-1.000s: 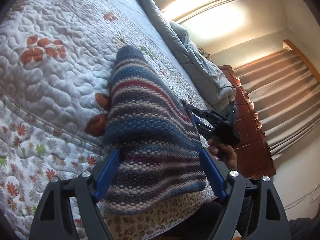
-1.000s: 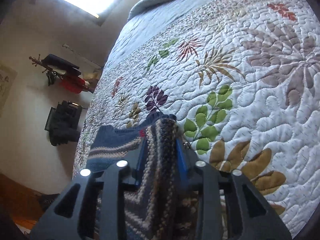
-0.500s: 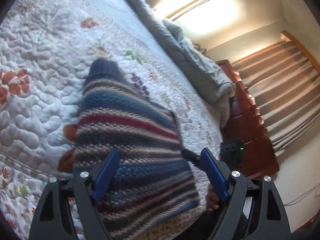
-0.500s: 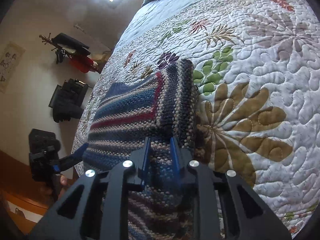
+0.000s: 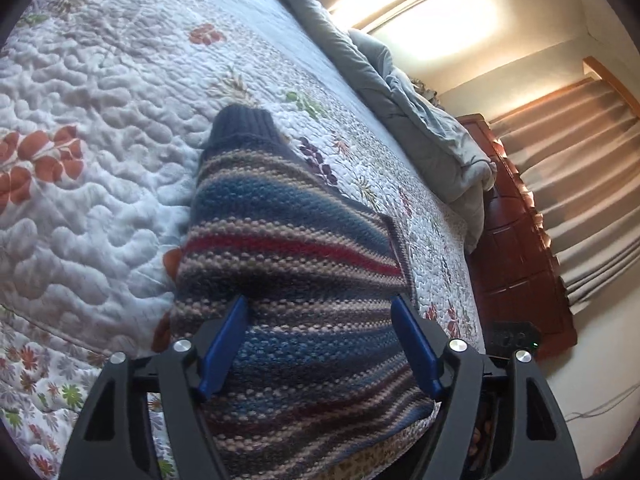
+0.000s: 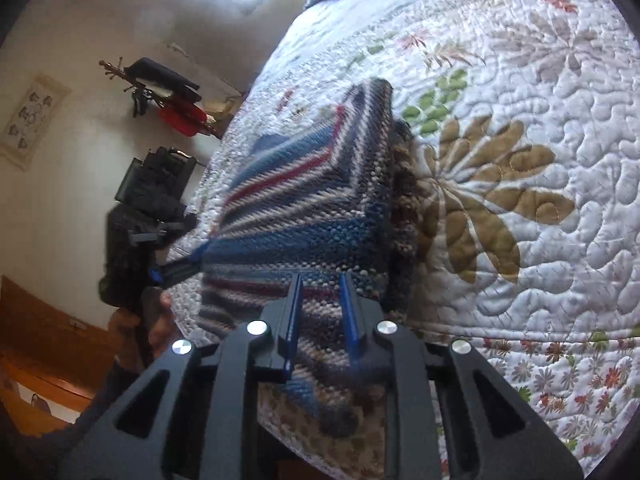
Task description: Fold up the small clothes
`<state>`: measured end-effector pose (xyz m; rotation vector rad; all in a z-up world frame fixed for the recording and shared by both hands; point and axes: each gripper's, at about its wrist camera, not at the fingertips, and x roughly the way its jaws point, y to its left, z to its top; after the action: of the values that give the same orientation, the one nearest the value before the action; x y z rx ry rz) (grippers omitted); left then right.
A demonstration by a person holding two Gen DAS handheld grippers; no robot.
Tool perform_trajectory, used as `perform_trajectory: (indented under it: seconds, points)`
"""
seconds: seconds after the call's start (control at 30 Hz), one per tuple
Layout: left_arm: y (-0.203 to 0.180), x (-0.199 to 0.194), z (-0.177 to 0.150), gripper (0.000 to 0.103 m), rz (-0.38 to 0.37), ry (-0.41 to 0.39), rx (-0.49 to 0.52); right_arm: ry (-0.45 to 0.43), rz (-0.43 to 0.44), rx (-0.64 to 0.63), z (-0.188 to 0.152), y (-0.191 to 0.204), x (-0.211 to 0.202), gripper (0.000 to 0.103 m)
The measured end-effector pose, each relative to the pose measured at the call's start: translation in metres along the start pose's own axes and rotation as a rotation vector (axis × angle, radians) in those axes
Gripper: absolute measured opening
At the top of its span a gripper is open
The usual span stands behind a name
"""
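From your left wrist camera, one striped knit sweater (image 5: 292,264) in blue, red, grey and cream lies folded on the floral quilt (image 5: 100,184) near the bed's edge, dark ribbed cuff pointing away, and your left gripper (image 5: 320,340) hangs over it with its jaws wide, holding nothing. From your right wrist camera, the same single sweater (image 6: 312,208) shows a folded layer with stripes meeting at an angle, and your right gripper (image 6: 320,312) has its jaws narrow, pinching the sweater's near edge.
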<state>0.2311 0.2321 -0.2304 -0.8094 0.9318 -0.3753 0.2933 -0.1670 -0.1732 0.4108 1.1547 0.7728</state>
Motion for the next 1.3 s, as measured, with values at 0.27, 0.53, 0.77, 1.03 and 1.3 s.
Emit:
perform_trajectory:
  seconds: [0.27,0.53,0.77,1.03,1.3]
  points:
    - [-0.024,-0.057,-0.033,0.078,-0.087,-0.074,0.019,-0.02,0.005,-0.005,-0.024,0.011,-0.021,0.03]
    - [0.009,-0.045,-0.068,0.077,0.007,-0.028,-0.101,0.009,-0.037,0.064,-0.041,-0.007,0.0,0.031]
    - [-0.002,-0.087,-0.095,0.092,0.006,-0.113,-0.135,-0.044,-0.013,0.063,-0.056,0.01,-0.033,0.058]
    - [-0.075,-0.142,-0.159,0.099,0.273,-0.236,0.186,-0.059,-0.133,0.058,-0.12,0.051,-0.087,0.096]
    - [-0.156,-0.178,-0.215,0.099,0.609,-0.265,0.341,-0.219,-0.453,-0.158,-0.183,0.128,-0.138,0.1]
